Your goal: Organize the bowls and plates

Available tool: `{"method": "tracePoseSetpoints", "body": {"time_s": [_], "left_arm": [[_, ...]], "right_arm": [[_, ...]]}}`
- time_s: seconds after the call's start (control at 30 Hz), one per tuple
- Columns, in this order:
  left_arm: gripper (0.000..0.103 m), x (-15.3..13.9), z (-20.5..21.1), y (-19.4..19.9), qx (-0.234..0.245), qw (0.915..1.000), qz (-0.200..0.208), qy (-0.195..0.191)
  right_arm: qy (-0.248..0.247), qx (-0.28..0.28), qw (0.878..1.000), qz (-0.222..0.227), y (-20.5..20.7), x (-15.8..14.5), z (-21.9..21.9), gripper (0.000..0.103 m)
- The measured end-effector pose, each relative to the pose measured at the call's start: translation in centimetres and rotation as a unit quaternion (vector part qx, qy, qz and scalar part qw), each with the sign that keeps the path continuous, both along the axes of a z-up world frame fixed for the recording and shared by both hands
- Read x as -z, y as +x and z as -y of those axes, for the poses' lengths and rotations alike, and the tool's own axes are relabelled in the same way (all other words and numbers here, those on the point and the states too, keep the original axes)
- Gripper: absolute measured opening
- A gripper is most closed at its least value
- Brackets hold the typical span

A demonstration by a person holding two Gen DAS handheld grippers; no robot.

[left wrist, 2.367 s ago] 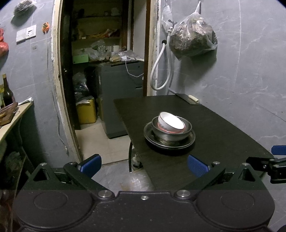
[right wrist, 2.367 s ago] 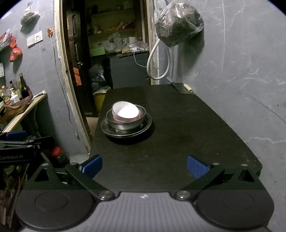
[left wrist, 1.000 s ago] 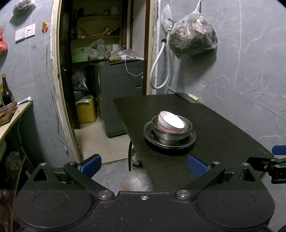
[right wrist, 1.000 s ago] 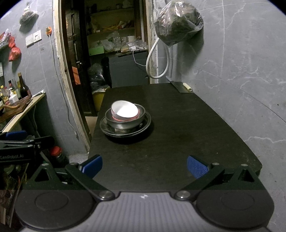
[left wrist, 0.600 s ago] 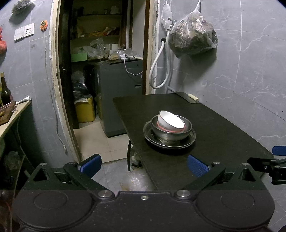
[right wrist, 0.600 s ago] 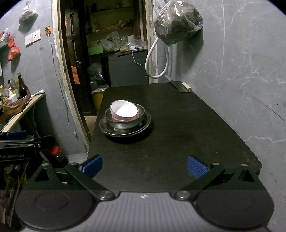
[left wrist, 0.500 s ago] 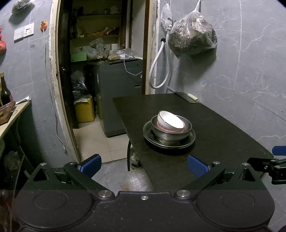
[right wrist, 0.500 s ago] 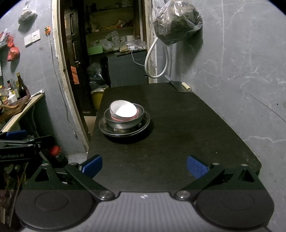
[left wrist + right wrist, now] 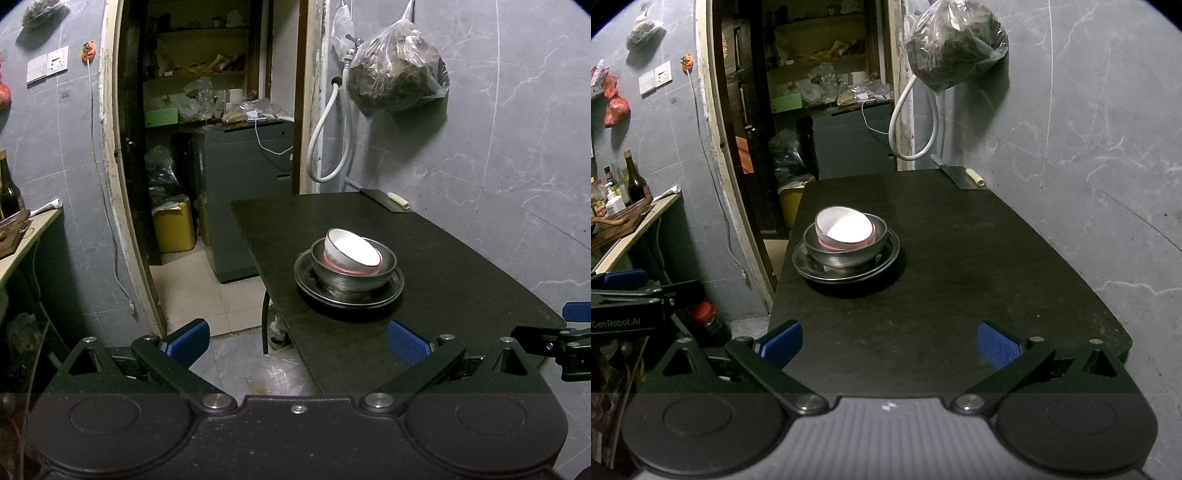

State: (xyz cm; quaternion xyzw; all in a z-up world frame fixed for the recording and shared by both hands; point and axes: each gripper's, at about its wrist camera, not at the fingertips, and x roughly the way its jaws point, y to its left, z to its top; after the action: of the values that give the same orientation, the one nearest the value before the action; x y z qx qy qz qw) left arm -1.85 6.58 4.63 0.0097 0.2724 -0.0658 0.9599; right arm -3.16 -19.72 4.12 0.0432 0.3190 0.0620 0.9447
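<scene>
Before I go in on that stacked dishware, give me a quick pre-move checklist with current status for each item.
1. Left gripper open and empty: ok, jaws spread wide.
2. Right gripper open and empty: ok, jaws spread wide.
3. Stack intact: ok, white bowl sits in the metal bowl, which sits on the metal plate.
4. White bowl seated level: not ok, it rests tilted inside the metal bowl.
5. Stack clear of the table edge: not ok, the plate sits close to the left edge.
6. Path from both grippers to the stack free of obstacles: ok, only bare tabletop lies between.
</scene>
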Motion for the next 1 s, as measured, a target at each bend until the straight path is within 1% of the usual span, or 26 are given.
{"method": "tracePoseSetpoints", "body": {"time_s": [0.47, 1.0], "left_arm": [[0.102, 0.5, 0.0, 0.7, 0.002, 1.0000, -0.009, -0.002], [0.102, 0.3, -0.1, 1.4, 0.005, 0.9999, -0.015, -0.002]], "right_arm": [[-0.002, -0.002, 1.000, -0.010, 0.8, 0.3, 0.0, 0.103], [-0.001, 0.001, 1.000, -0.022, 2.1, 0.5, 0.1, 0.103]]}}
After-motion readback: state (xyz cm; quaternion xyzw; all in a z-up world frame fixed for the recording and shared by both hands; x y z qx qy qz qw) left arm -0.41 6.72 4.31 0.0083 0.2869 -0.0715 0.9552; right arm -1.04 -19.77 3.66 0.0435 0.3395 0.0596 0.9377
